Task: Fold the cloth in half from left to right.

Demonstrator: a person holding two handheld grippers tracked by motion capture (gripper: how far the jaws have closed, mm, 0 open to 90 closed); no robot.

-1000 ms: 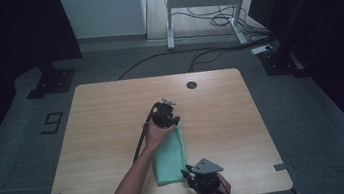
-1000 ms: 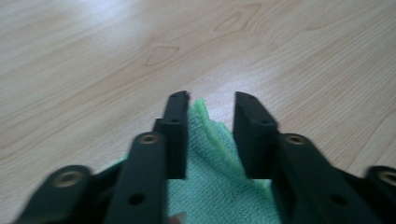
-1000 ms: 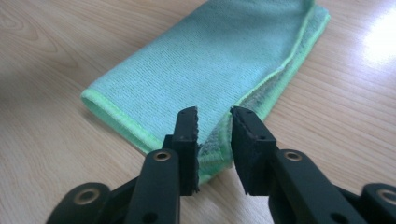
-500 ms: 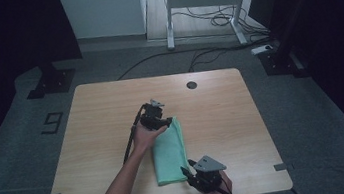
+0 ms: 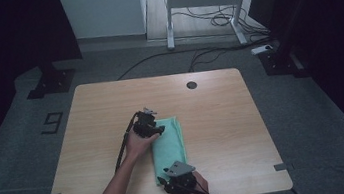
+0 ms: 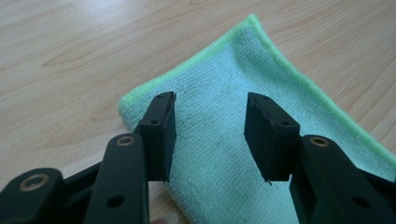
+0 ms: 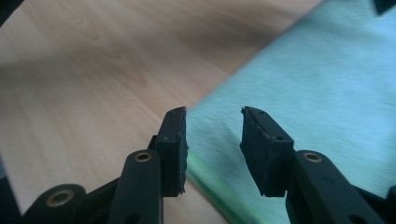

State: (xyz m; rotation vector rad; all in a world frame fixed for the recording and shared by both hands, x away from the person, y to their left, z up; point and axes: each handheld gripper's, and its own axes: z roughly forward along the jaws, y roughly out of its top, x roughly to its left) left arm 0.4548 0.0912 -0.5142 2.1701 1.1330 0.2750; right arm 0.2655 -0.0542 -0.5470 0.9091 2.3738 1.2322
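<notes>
One green cloth [image 5: 169,145], folded into a long strip, is being kept flat on the wooden bench [image 5: 96,112], a little toward the near edge and close to the middle of its width. Wide bare wood is being left open on both sides of the cloth and beyond its far end; the near end is lying close to the front edge of the bench. One dark round hole [image 5: 191,85] is being shown near the far edge.

Two grippers are being counted. The left gripper [image 5: 155,128] is being held over the far left corner of the cloth, the forearm reaching in from the bottom left. In the left gripper view its jaws are standing about half apart above the cloth [image 6: 224,140], the bright green hem running around the corner beyond them; they have just been opening and then easing slightly closer, and nothing is being gripped between them.

The right gripper [image 5: 165,180] is being held at the near end of the cloth, close to the front edge, hand beneath it. In the right gripper view its jaws are standing moderately apart over the cloth's edge [image 7: 303,84], nothing being pinched.
</notes>
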